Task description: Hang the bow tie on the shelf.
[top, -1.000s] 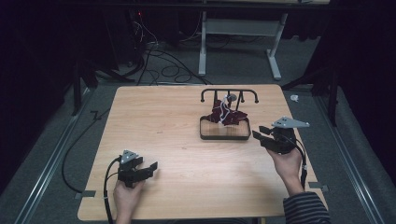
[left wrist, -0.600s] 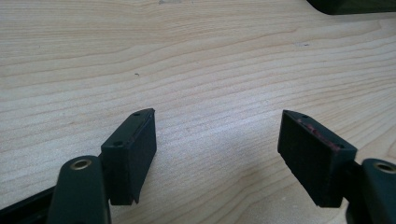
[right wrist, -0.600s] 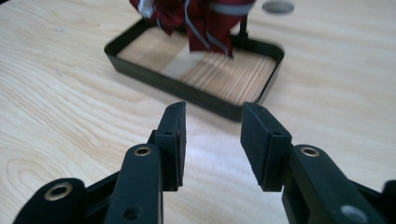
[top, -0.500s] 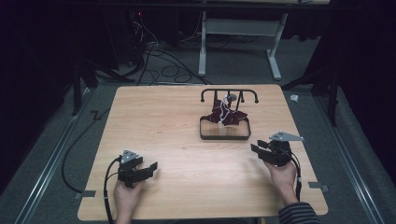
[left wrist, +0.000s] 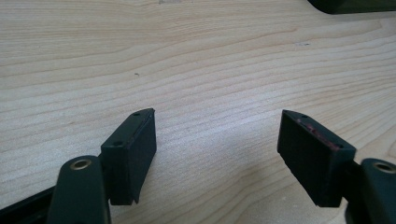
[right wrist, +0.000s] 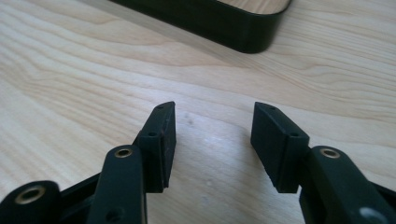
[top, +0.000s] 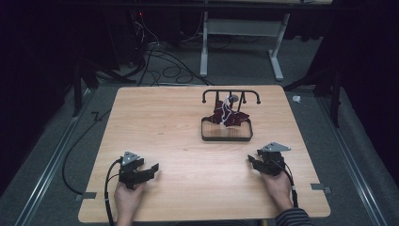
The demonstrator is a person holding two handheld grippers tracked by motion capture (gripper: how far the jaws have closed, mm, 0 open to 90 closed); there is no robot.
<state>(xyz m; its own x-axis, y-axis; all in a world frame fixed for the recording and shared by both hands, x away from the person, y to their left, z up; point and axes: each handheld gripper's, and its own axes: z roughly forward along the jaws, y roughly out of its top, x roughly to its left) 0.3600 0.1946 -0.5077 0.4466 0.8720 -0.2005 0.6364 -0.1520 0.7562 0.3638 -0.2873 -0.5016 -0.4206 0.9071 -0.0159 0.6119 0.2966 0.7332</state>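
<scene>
Black fingers of both grippers sit low over the pale wooden desk (top: 188, 141) at its near edge. The left gripper (top: 153, 168) rests where it was a second ago, its fingers (left wrist: 130, 149) released and spread wide with only bare wood between them. The right gripper (top: 251, 162) has come down from its raised spot near the tray to the desk's near right part, and its fingers (right wrist: 161, 140) have just been opening; they now stand apart with nothing between them.

Beyond them, toward the desk's far right, sits a black-rimmed tray (top: 226, 139) with a railed stand (top: 230, 92) at its back. A dark red bundle of cloth (top: 228, 117) with a pale cord lies at the tray's back, by the stand, well apart from both grippers.

With both hands lowered and empty, my reading is that the placing is finished and the hands are parked.
</scene>
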